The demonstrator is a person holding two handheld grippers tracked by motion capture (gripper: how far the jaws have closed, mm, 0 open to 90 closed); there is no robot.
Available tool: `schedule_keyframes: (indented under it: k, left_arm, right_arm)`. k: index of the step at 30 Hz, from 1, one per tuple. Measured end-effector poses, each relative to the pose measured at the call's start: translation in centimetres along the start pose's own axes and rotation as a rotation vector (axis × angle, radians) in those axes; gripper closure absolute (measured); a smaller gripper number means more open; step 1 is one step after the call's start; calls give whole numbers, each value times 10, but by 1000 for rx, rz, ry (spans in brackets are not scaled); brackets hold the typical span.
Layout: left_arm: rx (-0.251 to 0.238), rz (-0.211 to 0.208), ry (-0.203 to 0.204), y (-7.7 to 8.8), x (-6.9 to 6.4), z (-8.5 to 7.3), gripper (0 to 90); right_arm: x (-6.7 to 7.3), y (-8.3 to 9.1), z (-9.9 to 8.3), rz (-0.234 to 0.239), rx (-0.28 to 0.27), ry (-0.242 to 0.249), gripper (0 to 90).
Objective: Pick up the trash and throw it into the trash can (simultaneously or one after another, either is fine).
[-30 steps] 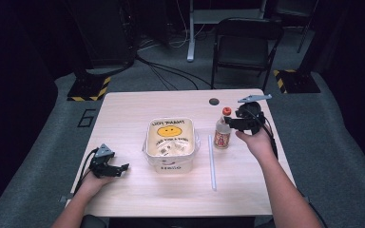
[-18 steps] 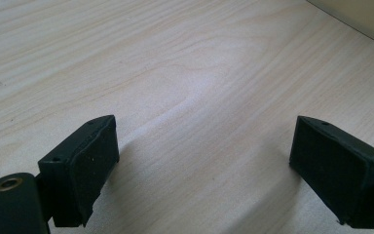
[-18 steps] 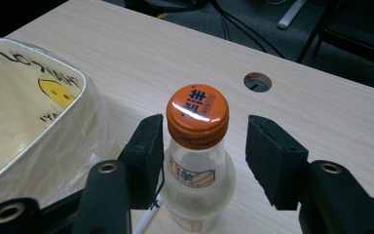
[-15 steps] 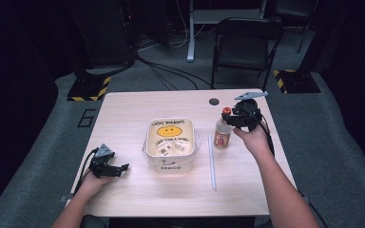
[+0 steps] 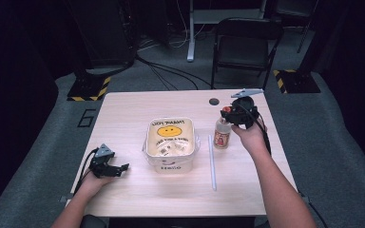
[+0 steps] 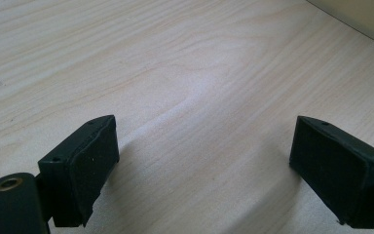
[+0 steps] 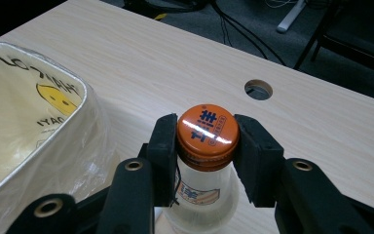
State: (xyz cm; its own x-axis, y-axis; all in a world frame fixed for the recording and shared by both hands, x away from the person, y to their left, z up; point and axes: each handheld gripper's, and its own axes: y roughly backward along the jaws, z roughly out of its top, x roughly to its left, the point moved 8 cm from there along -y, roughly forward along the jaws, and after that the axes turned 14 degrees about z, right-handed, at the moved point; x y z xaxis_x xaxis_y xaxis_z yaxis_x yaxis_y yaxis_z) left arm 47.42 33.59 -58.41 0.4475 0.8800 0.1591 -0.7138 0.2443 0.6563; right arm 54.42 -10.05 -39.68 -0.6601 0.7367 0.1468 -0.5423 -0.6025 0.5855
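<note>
1. We see the right gripper (image 7: pixel 207 146) clamped on the orange cap (image 7: pixel 207 130) of a small clear bottle (image 5: pixel 222 134), one jaw pressed to each side of the cap
2. We find the bottle standing upright on the wooden table (image 5: pixel 138 107), right of a bin (image 5: pixel 170 142) lined with a smiley-face bag
3. We notice a white straw (image 5: pixel 212 162) lying flat between bin and bottle, reaching toward the near edge
4. We see the left gripper (image 6: pixel 204 165) resting low at the table's near left, well apart from the bin, its jaws spread wide over bare wood
5. We spot a round cable hole (image 7: pixel 258 89) in the table beyond the bottle
</note>
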Motion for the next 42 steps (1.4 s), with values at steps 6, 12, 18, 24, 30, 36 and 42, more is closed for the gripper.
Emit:
schedule_keyframes:
  k: [6, 12, 18, 24, 30, 36, 42]
  left_arm:
    - [0, 0, 0, 0, 0, 0, 105]
    - [0, 0, -1, 0, 0, 0, 105]
    - [0, 2, -5, 0, 0, 0, 105]
    - [0, 1, -4, 0, 0, 0, 105]
    - [0, 0, -1, 0, 0, 0, 105]
    - [1, 1, -6, 0, 0, 0, 105]
    - [0, 0, -1, 0, 0, 0, 105]
  right_arm:
    - [2, 3, 4, -2, 6, 0, 620]
    - [6, 13, 13, 7, -15, 12, 620]
    - [15, 25, 24, 16, -31, 40, 620]
    - [27, 35, 35, 31, -32, 68, 621]
    - [39, 42, 44, 54, -32, 101, 622]
    - [49, 45, 51, 81, -37, 110, 622]
    - [56, 47, 58, 99, -36, 118, 622]
